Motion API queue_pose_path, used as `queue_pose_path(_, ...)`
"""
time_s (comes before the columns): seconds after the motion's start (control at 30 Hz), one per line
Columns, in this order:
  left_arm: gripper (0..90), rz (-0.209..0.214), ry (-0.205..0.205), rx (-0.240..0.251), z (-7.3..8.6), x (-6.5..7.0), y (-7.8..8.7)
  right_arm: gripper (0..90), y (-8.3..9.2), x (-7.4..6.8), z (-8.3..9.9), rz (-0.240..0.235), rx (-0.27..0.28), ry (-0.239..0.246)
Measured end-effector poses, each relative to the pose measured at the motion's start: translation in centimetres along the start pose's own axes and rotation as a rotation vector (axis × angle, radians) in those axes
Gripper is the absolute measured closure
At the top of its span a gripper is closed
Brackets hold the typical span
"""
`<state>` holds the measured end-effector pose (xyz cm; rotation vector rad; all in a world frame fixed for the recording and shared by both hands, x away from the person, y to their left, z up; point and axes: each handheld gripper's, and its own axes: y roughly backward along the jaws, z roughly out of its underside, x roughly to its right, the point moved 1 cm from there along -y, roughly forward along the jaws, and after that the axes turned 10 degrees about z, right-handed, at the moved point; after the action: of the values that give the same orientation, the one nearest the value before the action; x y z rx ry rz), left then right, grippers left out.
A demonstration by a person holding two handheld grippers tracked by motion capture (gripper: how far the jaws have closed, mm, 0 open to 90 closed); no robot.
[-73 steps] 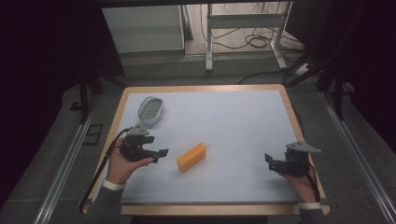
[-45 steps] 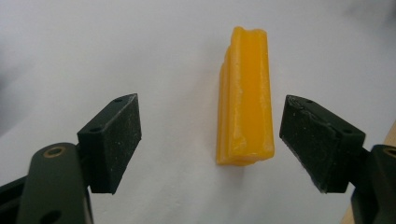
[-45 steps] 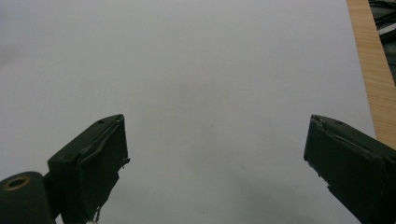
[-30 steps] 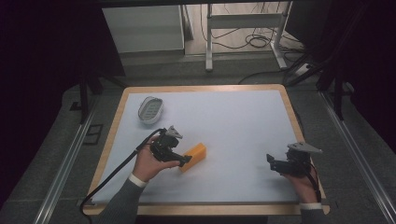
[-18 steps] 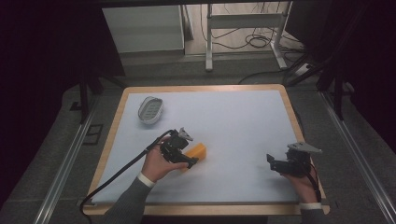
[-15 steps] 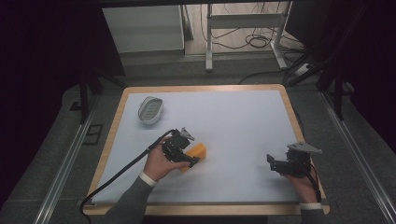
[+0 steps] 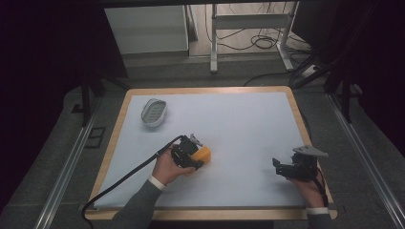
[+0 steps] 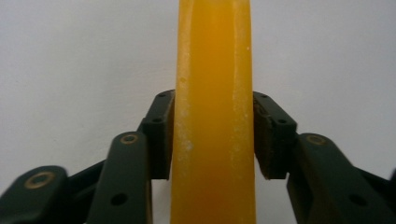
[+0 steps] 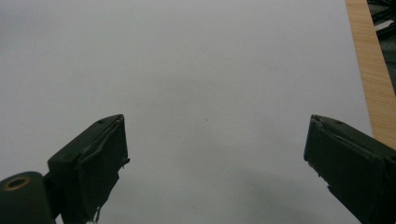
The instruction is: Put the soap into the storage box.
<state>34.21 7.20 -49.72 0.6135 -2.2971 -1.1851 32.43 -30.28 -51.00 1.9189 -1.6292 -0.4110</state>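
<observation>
Left gripper (image 7: 197, 161): closed around the orange block (image 8: 214, 112); both pads are seen pressed to its long sides in the left gripper view.
Block: held near the middle of the white mat (image 7: 239, 124), slightly toward the person's left; whether it is lifted or resting on the mat cannot be told.
Right gripper (image 9: 215, 154): jaws spread wide, nothing between them, hovering over bare mat near the right wooden edge (image 9: 369, 60).
Dish (image 7: 154, 112): a small grey oval dish sits at the far left corner, well apart from the block.
Risk, slip: the block looks smooth and waxy, so it could be squeezed out or twisted if the grip is shallow.
Risk, marking: a soft bar may be dented by hard clamping.
Risk, cable: the left cable (image 7: 129, 174) could be dragged across the mat.
</observation>
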Motion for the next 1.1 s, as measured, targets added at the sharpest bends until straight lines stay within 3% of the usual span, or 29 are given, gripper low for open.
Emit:
queue_pose_path(0.23,61.4,-0.024,-0.017,0.009,0.1,0.1,-0.1,6.2,-0.1,0.2,0.1,0.006,-0.001,-0.004)
queue_pose_path(0.77,61.5,0.006,-0.016,0.033,-0.1,-0.2,1.2,6.4,0.1,0.5,0.1,0.019,0.005,-0.016)
queue_pose_path(1.1,61.5,0.012,-0.013,0.103,-0.3,-0.6,3.0,6.4,0.0,0.6,0.1,0.023,0.0,-0.022)
